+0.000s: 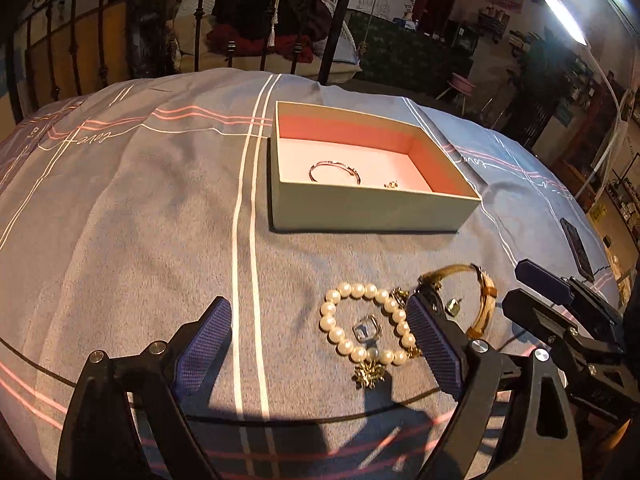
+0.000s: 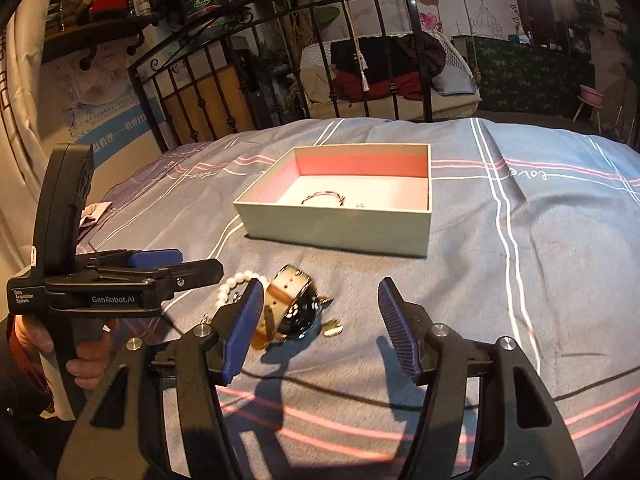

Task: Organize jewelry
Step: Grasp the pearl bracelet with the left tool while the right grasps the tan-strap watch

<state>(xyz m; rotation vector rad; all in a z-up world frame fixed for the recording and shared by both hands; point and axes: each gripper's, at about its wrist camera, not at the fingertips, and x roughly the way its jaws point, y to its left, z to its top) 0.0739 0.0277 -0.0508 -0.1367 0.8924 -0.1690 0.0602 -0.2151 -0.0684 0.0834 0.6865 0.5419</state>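
Spread over the bed, a striped blue sheet [image 1: 120, 220] carries the open box [image 1: 372, 208] already holding a bangle [image 1: 335, 172], while short of that box the pearl bracelet [image 1: 366, 326] and watch [image 2: 286, 306] await both wide-jawed, empty grippers, left [image 1: 320, 348] and right [image 2: 320, 332].

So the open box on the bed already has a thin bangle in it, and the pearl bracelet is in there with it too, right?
Not quite. The box does hold the thin bangle, but the pearl bracelet is not inside. It lies on the bedspread in front of the box, next to the watch. The left wrist view shows this plainly. A small gold piece keeps the bangle company instead.
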